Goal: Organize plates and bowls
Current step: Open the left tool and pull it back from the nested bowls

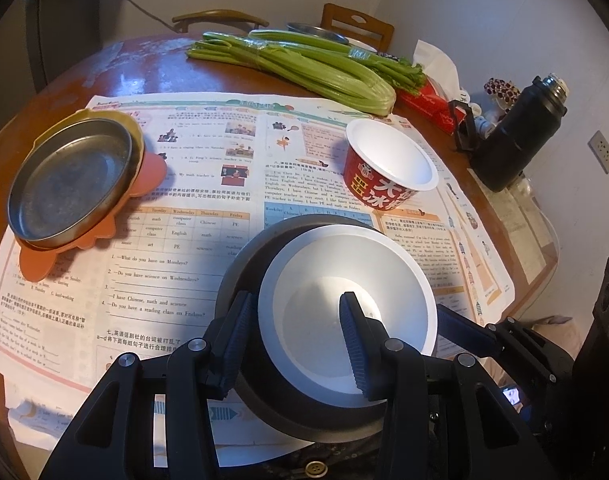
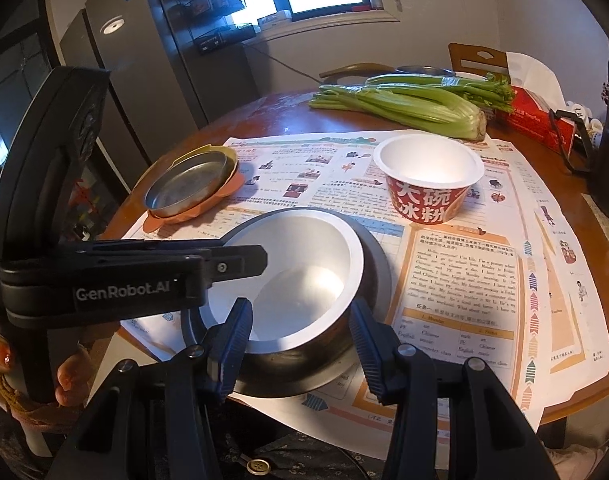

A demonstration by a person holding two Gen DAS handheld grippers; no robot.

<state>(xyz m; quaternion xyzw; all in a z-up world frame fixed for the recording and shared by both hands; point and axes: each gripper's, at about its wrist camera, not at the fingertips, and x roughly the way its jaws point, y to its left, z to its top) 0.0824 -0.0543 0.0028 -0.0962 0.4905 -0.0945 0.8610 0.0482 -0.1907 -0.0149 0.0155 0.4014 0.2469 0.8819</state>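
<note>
The white bowl (image 1: 346, 316) is round and smooth. It sits inside a dark metal dish (image 2: 374, 276) on the paper sheet (image 1: 176, 240). The left tongs (image 1: 296, 330) are spread, one finger inside the bowl and one outside its rim. The right tongs (image 2: 300, 330) are spread at the bowl's near side. Behind the bowl stand a red paper cup (image 1: 388, 164) and a shiny metal plate (image 1: 70, 182) on an orange mat (image 1: 148, 174).
</note>
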